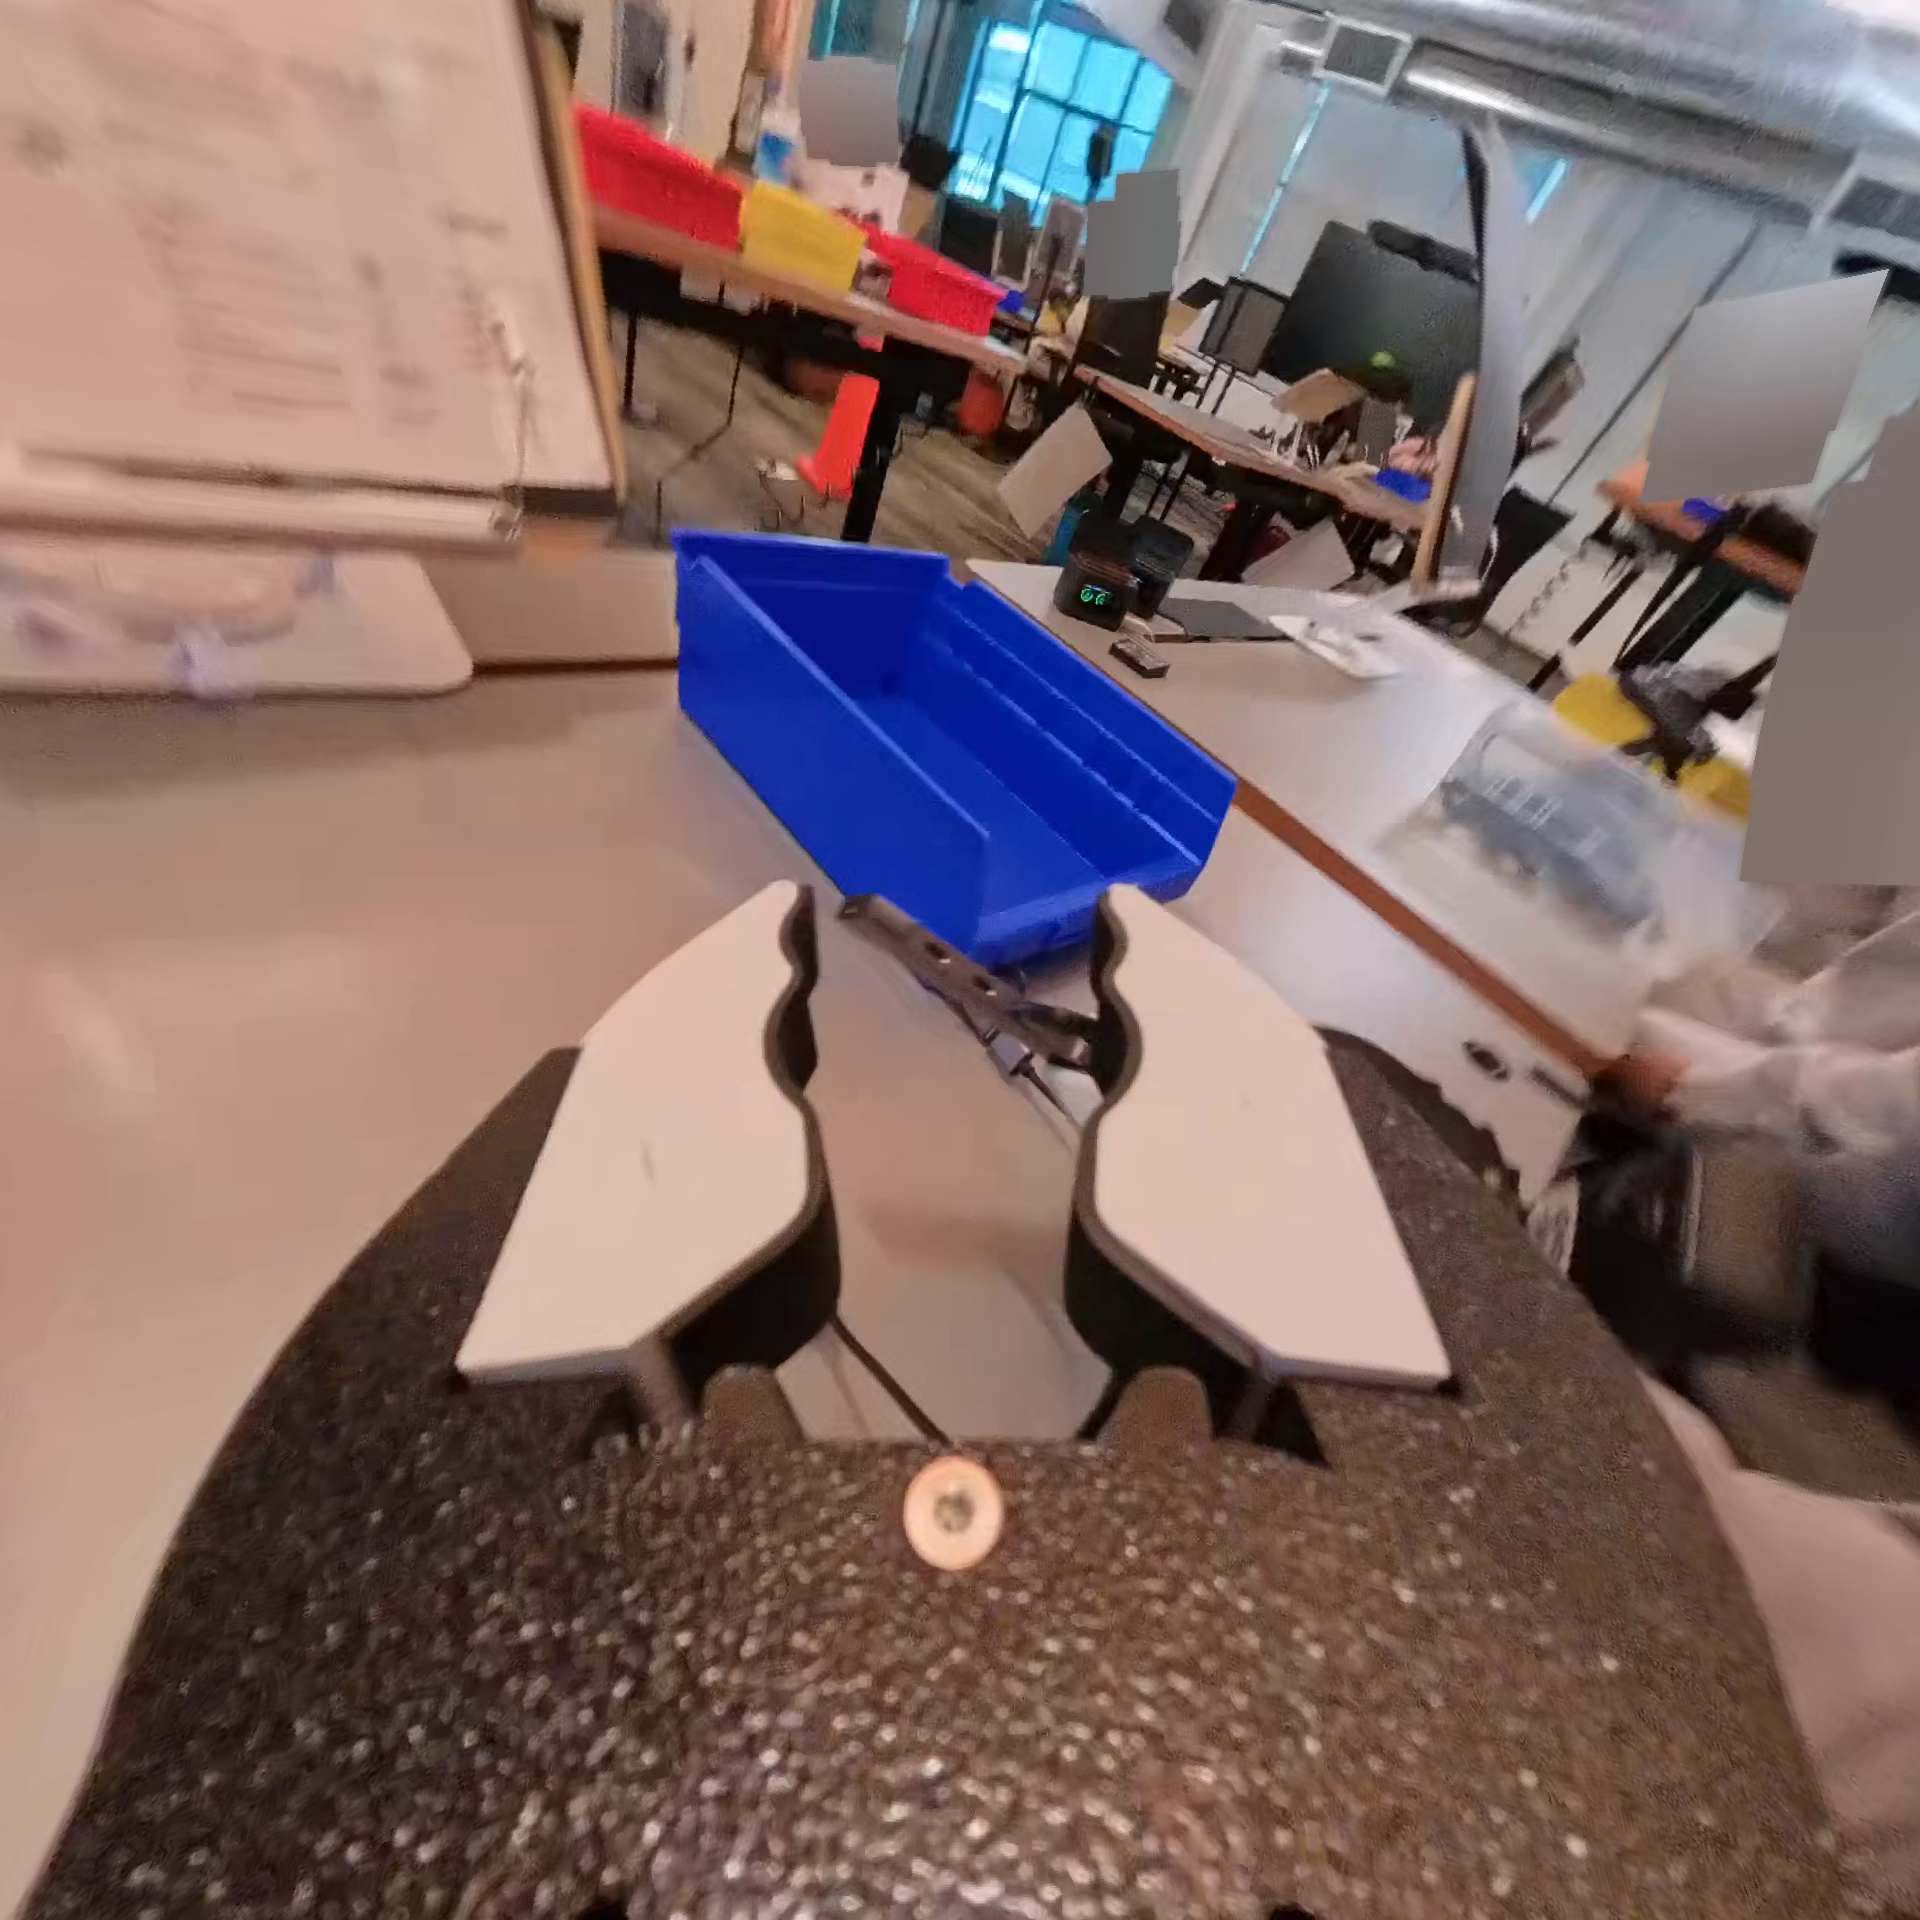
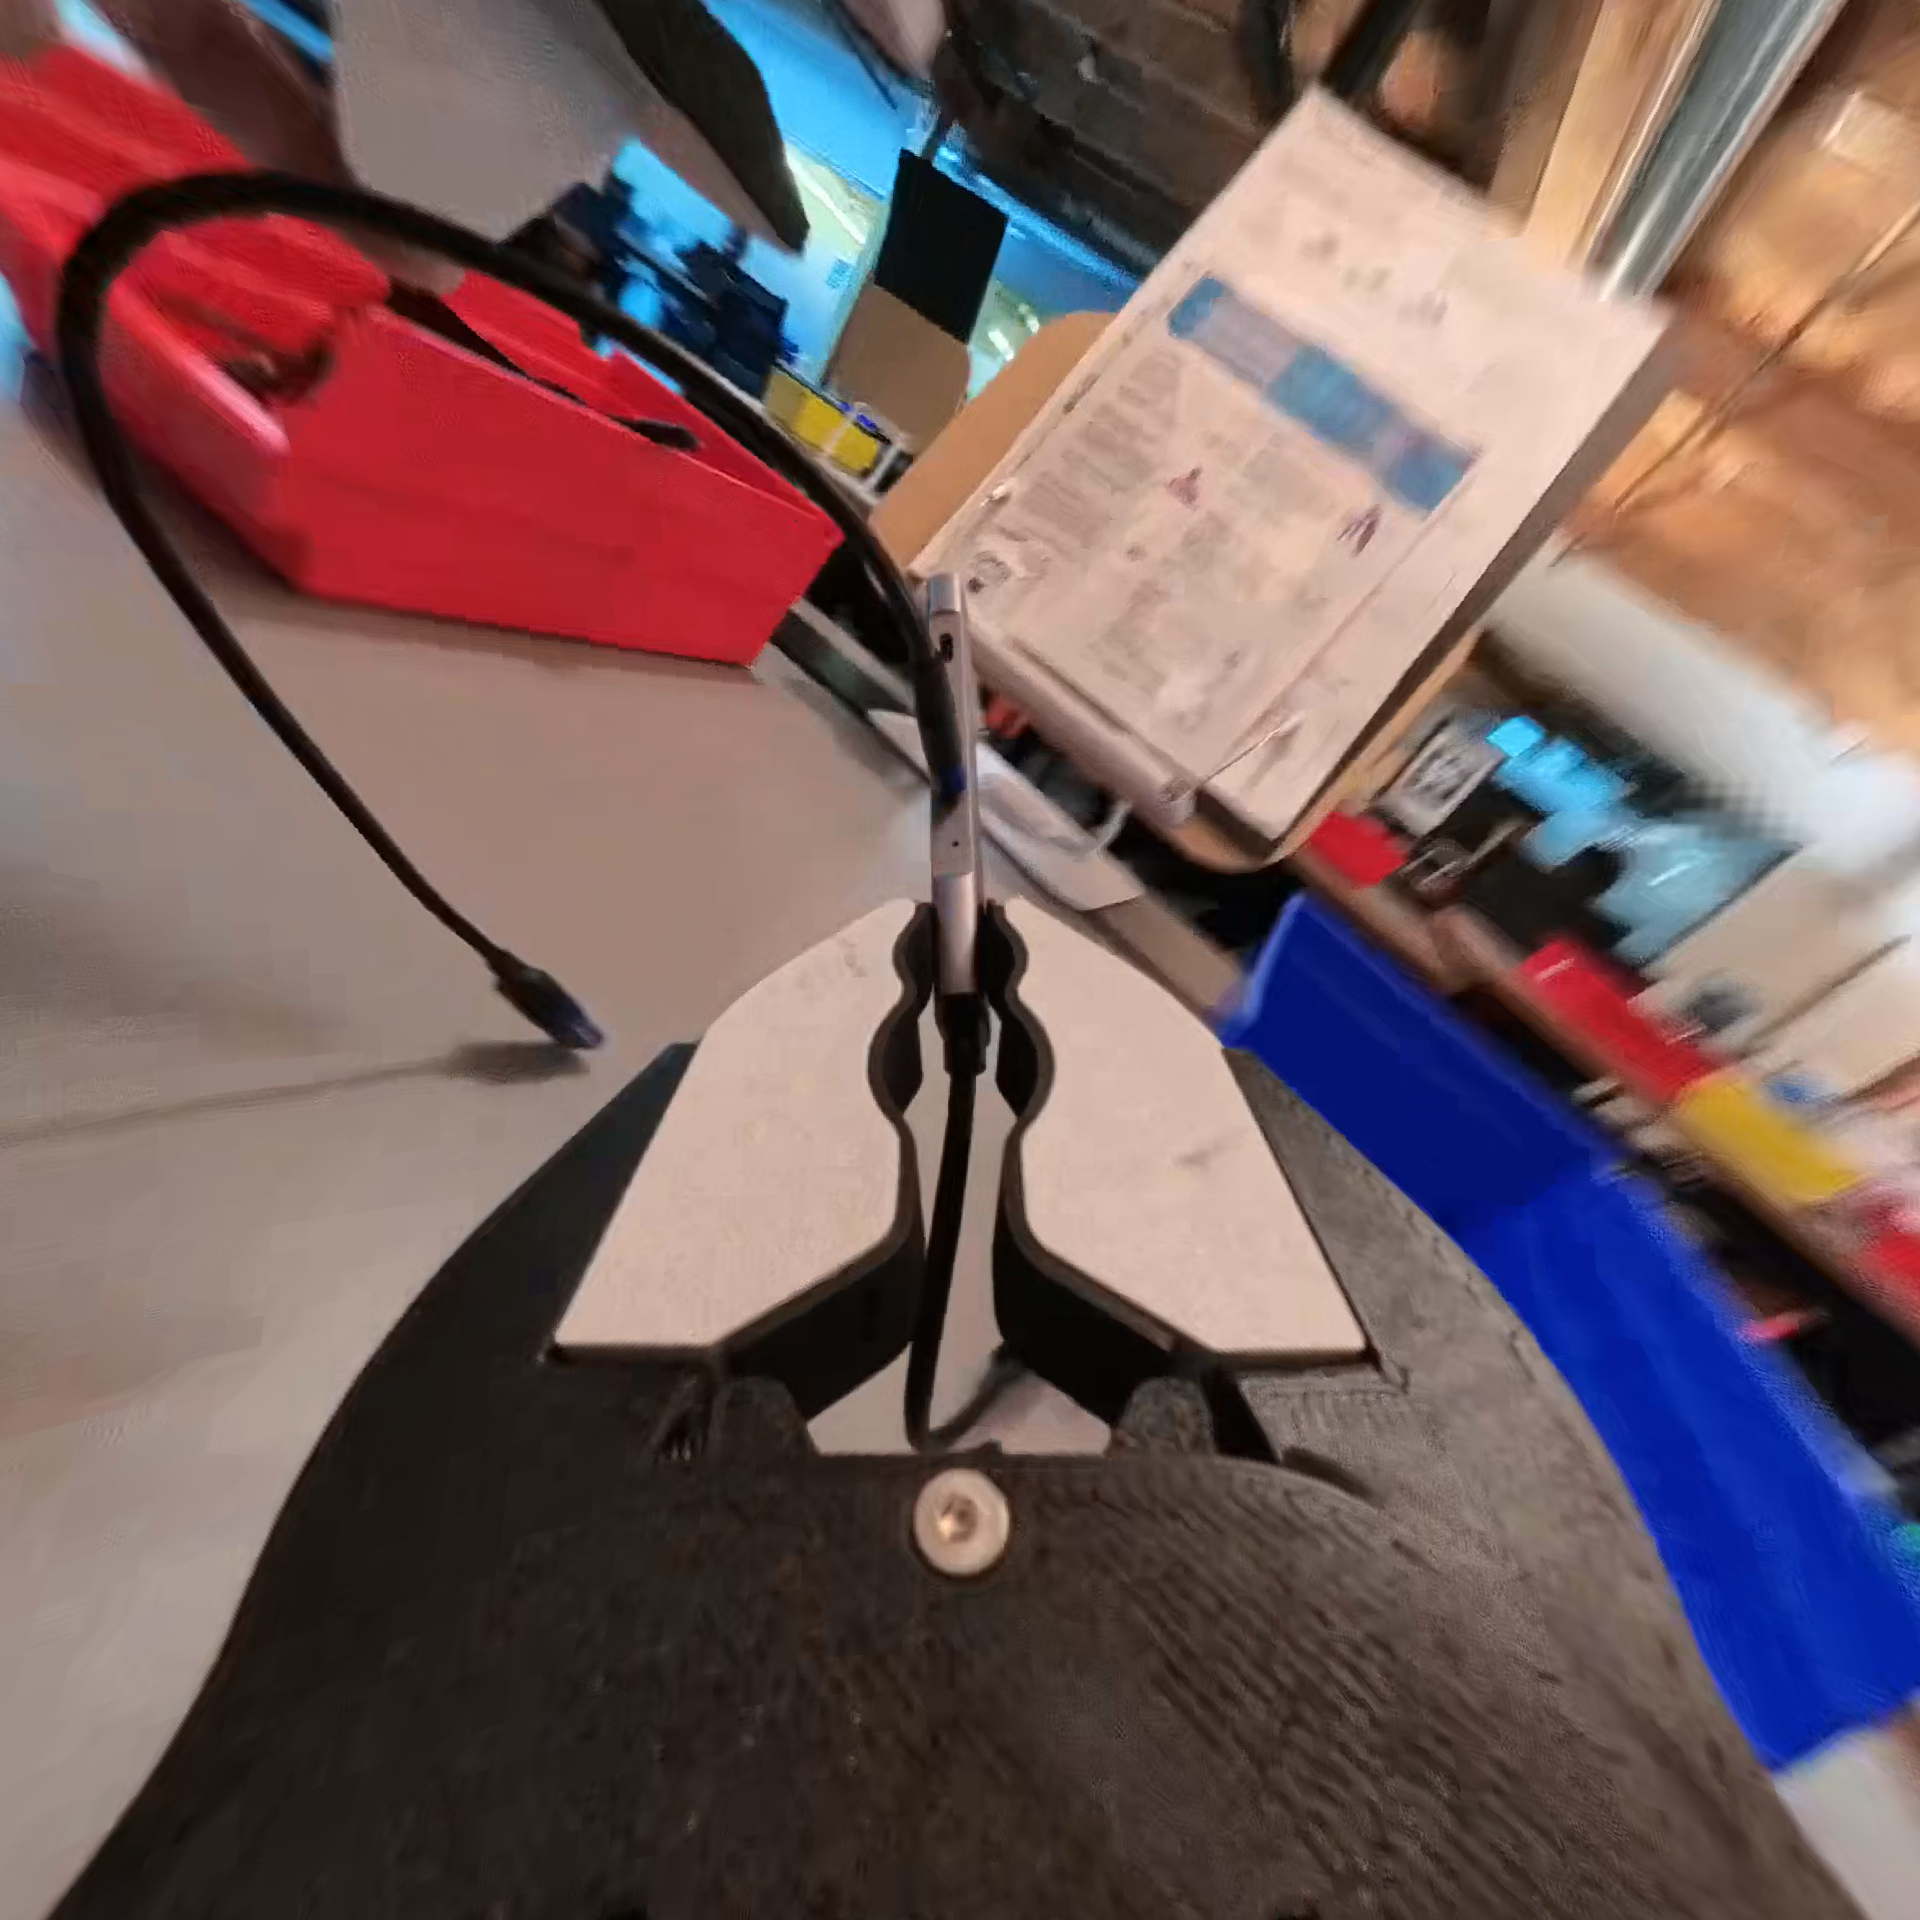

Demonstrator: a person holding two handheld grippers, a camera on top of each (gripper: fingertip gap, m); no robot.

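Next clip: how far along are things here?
Done: nothing shows inside the blue bin. In hand: the right claw is shut on a slim grey adapter, its black cable looping to the table. Left: the open left claw holds nothing; a dark cabled piece lies before it.

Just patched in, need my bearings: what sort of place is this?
Probably a shared lab or workshop: long worktables, coloured parts bins like the blue bin and red bin, and monitors behind.
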